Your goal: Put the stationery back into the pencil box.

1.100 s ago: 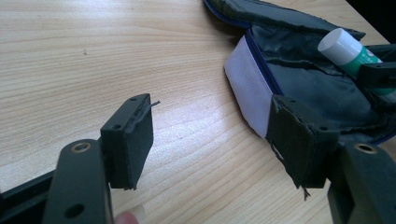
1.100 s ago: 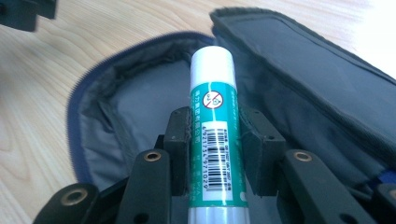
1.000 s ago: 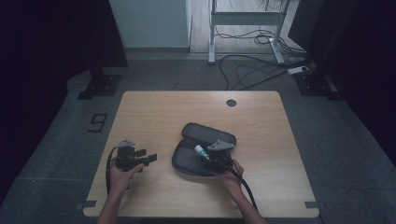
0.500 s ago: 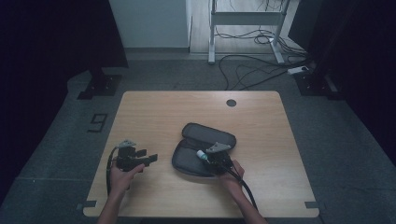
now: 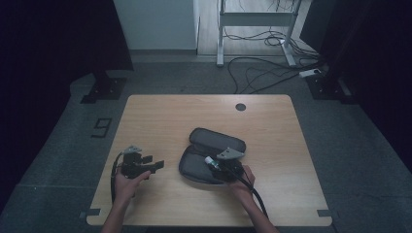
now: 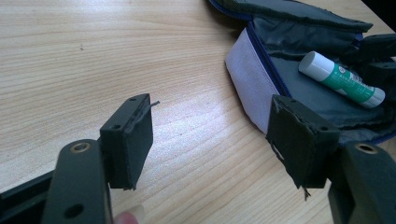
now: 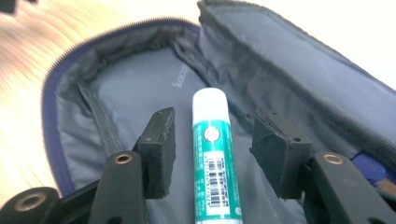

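- Right hand-held gripper (image 5: 213,162) sits low over the open pouch (image 5: 197,165), its black jaws pointing into the grey lining.
- Those jaws have just been opening: the glue stick (image 7: 212,154) lies between them, a clear gap showing on each side, neither pad pressing on it.
- From the right gripper view the glue stick is lying flat on the lining of the pouch (image 7: 126,93), white cap pointing away from the camera, green label and barcode facing up.
- High view puts the glue stick (image 5: 210,160) in the lower half of the pouch, just off the tip of the right hand-held gripper.
- The pouch lies unzipped near the middle of the tabletop (image 5: 272,126), its flap folded back toward the far edge, blue zip edging visible along the rim.
- Left hand-held gripper (image 5: 158,165) is over the bare wood to the left of the pouch, well apart from it, jaws spread wide with nothing between them.
- Left gripper view looks across the tabletop (image 6: 93,56) at the side wall of the pouch (image 6: 252,79), and the glue stick (image 6: 343,79) shows inside, lying at a slant.
- A fingertip (image 6: 128,218) shows at the bottom edge of that view.
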Action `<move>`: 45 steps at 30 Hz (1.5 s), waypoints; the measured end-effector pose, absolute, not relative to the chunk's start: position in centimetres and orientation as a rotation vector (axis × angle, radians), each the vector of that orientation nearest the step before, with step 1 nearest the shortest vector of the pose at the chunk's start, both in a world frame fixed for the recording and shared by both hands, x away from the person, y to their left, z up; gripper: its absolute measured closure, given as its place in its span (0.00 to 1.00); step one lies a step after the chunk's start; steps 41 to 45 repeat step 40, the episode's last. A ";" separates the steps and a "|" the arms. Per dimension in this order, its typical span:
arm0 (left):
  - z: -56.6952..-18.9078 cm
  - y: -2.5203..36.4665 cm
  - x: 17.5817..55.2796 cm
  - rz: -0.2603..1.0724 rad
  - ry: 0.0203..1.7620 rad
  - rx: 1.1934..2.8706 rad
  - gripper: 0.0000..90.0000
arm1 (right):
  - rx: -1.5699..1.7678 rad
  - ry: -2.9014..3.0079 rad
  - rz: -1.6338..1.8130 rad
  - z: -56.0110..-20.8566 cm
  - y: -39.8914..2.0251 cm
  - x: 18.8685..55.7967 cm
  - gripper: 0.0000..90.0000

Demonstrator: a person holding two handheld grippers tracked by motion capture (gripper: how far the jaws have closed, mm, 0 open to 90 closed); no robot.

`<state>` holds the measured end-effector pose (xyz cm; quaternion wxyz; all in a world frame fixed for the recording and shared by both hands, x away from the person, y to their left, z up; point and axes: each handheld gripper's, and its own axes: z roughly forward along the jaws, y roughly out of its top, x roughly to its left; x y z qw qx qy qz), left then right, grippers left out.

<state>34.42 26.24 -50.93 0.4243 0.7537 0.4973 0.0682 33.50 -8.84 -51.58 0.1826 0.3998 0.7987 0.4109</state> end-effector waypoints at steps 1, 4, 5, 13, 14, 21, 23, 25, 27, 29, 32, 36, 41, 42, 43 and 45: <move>-51.0 26.3 34.4 0.170 1.245 1.887 0.35 | 1.130 2.247 1.174 -51.4 -9.0 33.4 0.52; -51.0 26.3 34.4 0.173 1.249 1.886 0.35 | 1.135 2.229 1.211 -50.9 -9.6 33.1 0.51; -50.9 26.3 34.4 0.174 1.247 1.883 0.35 | 1.137 2.222 1.220 -50.7 -9.9 32.9 0.50; -51.0 26.5 34.4 0.175 1.248 1.887 0.35 | 1.141 2.091 1.312 -49.4 -14.0 30.8 0.50; -50.9 26.5 34.3 0.175 1.247 1.886 0.35 | 1.145 2.081 1.309 -49.5 -14.5 30.5 0.49; -51.0 26.5 34.4 0.174 1.250 1.889 0.35 | 1.215 2.035 1.277 -51.0 -18.7 29.0 0.48; -51.1 26.5 34.4 0.172 1.253 1.890 0.35 | 1.247 2.025 1.284 -51.4 -19.8 28.8 0.48; -51.1 26.5 34.4 0.170 1.256 1.890 0.35 | 1.269 2.015 1.278 -51.8 -20.6 28.6 0.48; -51.2 26.5 34.4 0.169 1.255 1.892 0.35 | 1.281 2.009 1.250 -52.2 -21.3 28.6 0.47; -51.2 26.4 34.4 0.168 1.252 1.895 0.35 | 1.301 2.004 1.216 -52.6 -21.9 28.8 0.46; -51.2 26.4 34.4 0.165 1.247 1.899 0.35 | 1.348 2.002 1.199 -53.2 -22.6 29.3 0.46; -51.3 26.4 34.4 0.164 1.250 1.900 0.35 | 1.366 2.011 1.184 -53.7 -22.9 29.5 0.46; -51.3 26.3 34.4 0.163 1.249 1.901 0.35 | 1.361 2.025 1.168 -53.9 -22.6 29.6 0.43; -51.3 26.3 34.4 0.163 1.249 1.901 0.35 | 1.361 2.025 1.168 -53.9 -22.6 29.6 0.43; -51.3 26.3 34.4 0.163 1.249 1.901 0.35 | 1.361 2.025 1.168 -53.9 -22.6 29.6 0.43; -51.3 26.3 34.4 0.163 1.249 1.901 0.35 | 1.361 2.025 1.168 -53.9 -22.6 29.6 0.43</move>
